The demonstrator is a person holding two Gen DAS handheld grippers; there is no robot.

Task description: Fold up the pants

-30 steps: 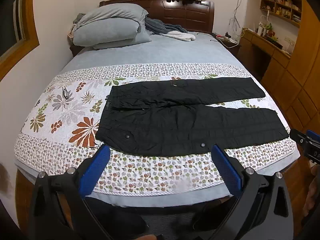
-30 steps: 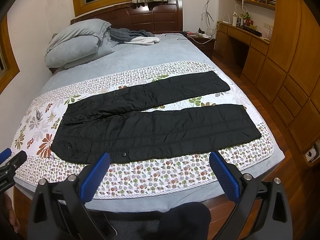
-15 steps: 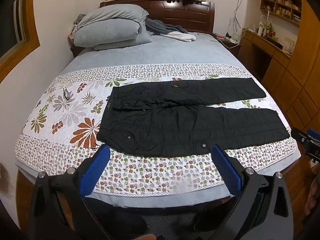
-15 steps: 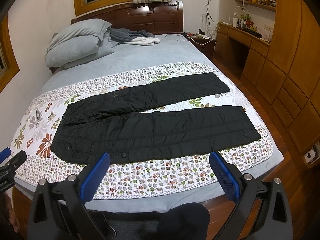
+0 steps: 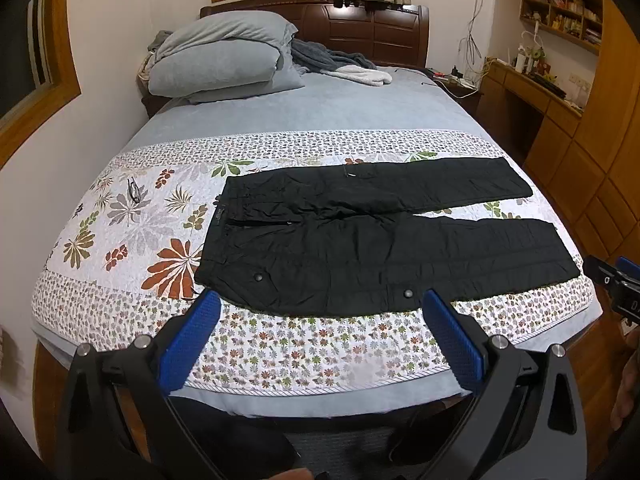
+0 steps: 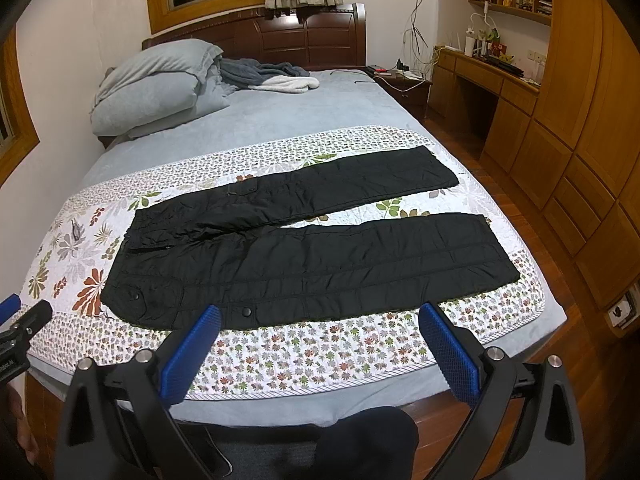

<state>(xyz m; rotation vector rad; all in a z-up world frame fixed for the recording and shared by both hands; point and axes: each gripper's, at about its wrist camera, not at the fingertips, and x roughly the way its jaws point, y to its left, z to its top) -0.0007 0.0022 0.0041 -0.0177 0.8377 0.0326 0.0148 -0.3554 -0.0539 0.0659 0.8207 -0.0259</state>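
With both your left gripper (image 5: 318, 330) and right gripper (image 6: 318, 342) spread wide and empty at the bottom of the frame, reach for the black pants (image 5: 376, 236) lying flat mid-frame on the floral quilt (image 5: 120, 216), pinching waistband and hem so the near leg folds squarely onto the far one.

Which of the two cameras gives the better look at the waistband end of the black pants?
The left wrist view. There the waistband of the black pants faces the camera fairly squarely, with the fly opening visible. In the right wrist view the waistband sits farther to the side and looks foreshortened, with less detail.
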